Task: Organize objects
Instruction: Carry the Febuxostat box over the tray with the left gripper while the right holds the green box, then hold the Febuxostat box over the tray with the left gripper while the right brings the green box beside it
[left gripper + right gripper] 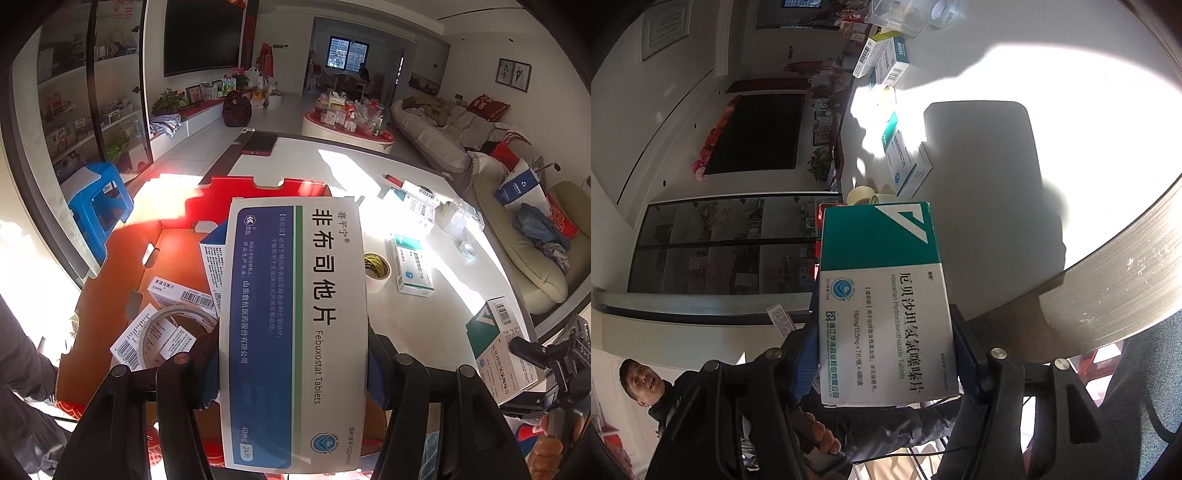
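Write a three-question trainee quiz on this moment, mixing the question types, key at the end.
1. True or false: the left claw is shut on the Febuxostat Tablets box.
2. What colour is the top band of the Irbesartan Hydrochlorothiazide Tablets box in the right claw? A red, B teal, C yellow.
3. Fill in: the open carton below the left claw, already holding medicine boxes and a tape roll, is ___ inside.

Key: 1 true; 2 B; 3 orange.
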A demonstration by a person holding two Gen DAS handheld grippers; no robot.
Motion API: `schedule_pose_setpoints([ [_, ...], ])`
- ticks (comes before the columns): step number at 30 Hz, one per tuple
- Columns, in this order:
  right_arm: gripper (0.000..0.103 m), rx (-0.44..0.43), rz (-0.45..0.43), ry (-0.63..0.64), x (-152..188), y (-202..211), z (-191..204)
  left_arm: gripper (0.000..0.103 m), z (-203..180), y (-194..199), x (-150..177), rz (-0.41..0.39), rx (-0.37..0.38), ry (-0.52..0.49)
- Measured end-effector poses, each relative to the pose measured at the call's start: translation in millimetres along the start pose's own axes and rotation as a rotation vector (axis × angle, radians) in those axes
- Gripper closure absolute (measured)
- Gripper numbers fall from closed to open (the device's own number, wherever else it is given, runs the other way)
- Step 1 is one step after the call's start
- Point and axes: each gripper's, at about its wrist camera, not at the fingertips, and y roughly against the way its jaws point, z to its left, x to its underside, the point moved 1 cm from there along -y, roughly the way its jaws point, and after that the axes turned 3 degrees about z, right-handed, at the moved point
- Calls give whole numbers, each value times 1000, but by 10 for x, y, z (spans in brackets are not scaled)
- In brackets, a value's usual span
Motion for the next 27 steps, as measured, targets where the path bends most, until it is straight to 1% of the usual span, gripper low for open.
schedule_pose_setpoints([
  [8, 41, -104, 77, 51, 19, -212, 331, 38, 43, 11, 1, -7, -4, 11],
  [14, 41, -126, 141, 93, 79, -419, 534, 38, 97, 41, -5, -21, -14, 29],
  [27, 41, -169, 262, 136, 213, -793, 830, 38, 414, 63, -2, -29, -56, 96],
])
